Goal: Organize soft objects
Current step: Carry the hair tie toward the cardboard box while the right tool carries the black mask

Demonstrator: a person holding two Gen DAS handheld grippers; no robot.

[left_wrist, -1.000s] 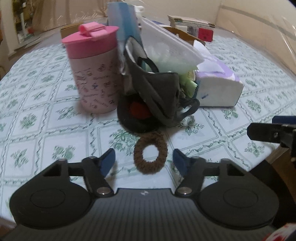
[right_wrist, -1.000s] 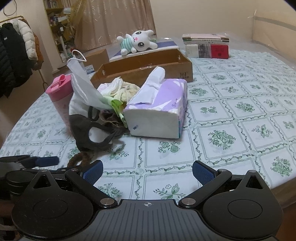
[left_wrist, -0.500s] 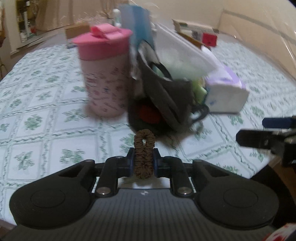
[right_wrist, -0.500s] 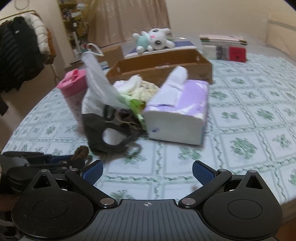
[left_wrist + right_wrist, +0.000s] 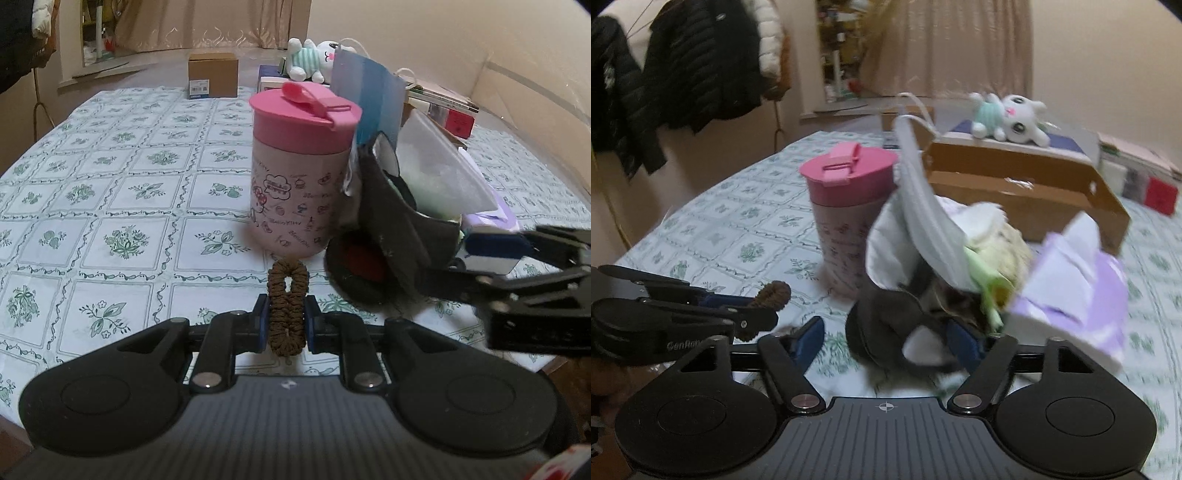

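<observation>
My left gripper (image 5: 286,325) is shut on a brown hair scrunchie (image 5: 287,295) and holds it above the tablecloth; it also shows at the left of the right wrist view (image 5: 772,295). My right gripper (image 5: 886,341) is open, its blue fingers either side of a dark grey face mask (image 5: 890,332) in a pile of soft things. The pile also holds a white mask (image 5: 923,218), pale cloths (image 5: 997,240) and a purple tissue pack (image 5: 1082,284). The right gripper's fingers (image 5: 495,247) show at the right of the left wrist view.
A pink lidded tumbler (image 5: 301,177) stands just left of the pile. An open cardboard box (image 5: 1015,192) lies behind it, with a white plush toy (image 5: 1012,118) and books (image 5: 447,107) beyond. A small carton (image 5: 212,74) stands at the far table edge.
My left gripper closed on the scrunchie and lifted it off the table. My right gripper moved forward and left until its open fingers came around the grey mask.
</observation>
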